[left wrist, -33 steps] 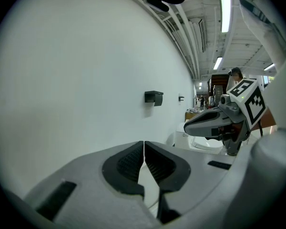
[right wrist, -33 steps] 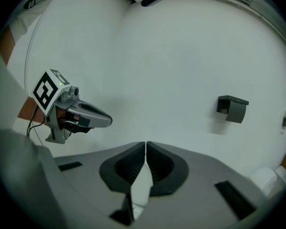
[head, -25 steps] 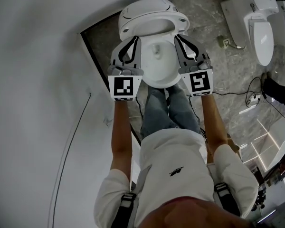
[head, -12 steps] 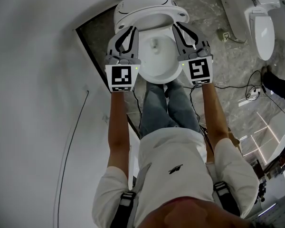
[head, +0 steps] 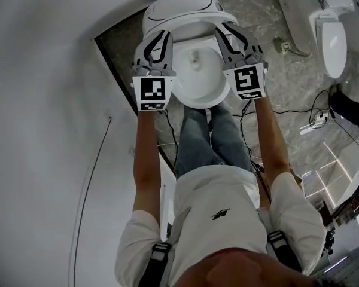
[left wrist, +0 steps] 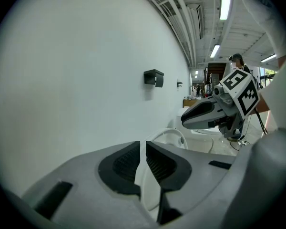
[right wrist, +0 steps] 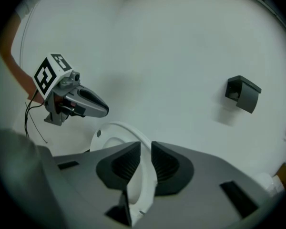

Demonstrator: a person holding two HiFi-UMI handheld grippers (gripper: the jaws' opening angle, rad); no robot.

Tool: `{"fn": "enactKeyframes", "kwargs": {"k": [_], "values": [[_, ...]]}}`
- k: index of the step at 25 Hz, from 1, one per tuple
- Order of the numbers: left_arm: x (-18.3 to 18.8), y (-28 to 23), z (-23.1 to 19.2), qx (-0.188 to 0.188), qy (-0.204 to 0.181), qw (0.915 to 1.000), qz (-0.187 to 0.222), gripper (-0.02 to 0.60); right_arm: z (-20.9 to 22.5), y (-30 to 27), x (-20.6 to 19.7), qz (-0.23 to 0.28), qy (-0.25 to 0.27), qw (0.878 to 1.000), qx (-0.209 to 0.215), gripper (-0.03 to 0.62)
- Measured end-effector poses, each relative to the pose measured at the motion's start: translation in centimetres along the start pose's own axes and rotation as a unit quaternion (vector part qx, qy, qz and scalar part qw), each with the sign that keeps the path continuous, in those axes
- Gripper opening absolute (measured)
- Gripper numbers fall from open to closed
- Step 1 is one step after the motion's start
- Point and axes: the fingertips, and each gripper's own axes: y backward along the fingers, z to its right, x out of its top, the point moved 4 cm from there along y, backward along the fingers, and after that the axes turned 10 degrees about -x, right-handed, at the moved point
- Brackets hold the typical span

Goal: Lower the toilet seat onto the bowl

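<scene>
A person stands at the front of a white toilet with a gripper in each hand. The left gripper (head: pixel 165 36) has its jaws pressed together on the thin left edge of the toilet seat (right wrist: pixel 128 129). The right gripper (head: pixel 224 28) has the seat's right edge between its jaws. Those jaws have just been opening and now stand a little apart, loose around the rim. The seat hangs tilted between the two pairs of jaws, its underside towards them, above the bowl (head: pixel 194 85) and not flat on it. The lid (head: pixel 179 5) rises just beyond the jaws.

Each gripper's cube (head: pixel 152 92) shows a black-and-white square pattern. A small dark mark on the person's shirt (head: pixel 221 214) is too small to read.

Left of the left jaws a plain white wall (head: pixel 48 100) runs close beside the toilet, with a black fitting (left wrist: pixel 154 78) mounted on it beyond the jaws. Right of the right jaws the grey stone floor (head: pixel 275 82) lies open as far as a second toilet (head: pixel 329 28). Cables (head: pixel 317 121) trail on the floor, well apart from the bowl.
</scene>
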Motion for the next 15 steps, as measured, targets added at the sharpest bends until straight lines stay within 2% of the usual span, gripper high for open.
{"fn": "enactKeyframes", "kwargs": {"k": [7, 8, 9, 10, 15], "values": [[-0.9, -1.1, -0.7, -0.001, -0.008, 0.9999, -0.013, 0.032, 0.4, -1.8, -0.8, -0.018, 0.033, 0.999, -0.003, 0.106], [-1.0, -1.2, -0.8, -0.001, -0.01, 0.9998, -0.015, 0.042, 0.4, -2.0, -0.8, -0.019, 0.034, 0.999, -0.003, 0.109], [-1.0, -1.3, -0.9, -0.001, -0.011, 0.9998, -0.017, 0.089, 0.5, -2.1, -0.8, -0.02, 0.036, 0.999, -0.002, 0.112], [-1.0, -1.4, -1.0, -0.001, -0.012, 0.9997, -0.019, 0.106, 0.5, -2.3, -0.9, -0.021, 0.04, 0.999, -0.001, 0.115], [-1.4, -1.7, -1.3, -0.001, -0.016, 0.9995, -0.026, 0.106, 0.5, -3.2, -1.3, -0.022, 0.051, 0.998, 0.0, 0.138]]}}
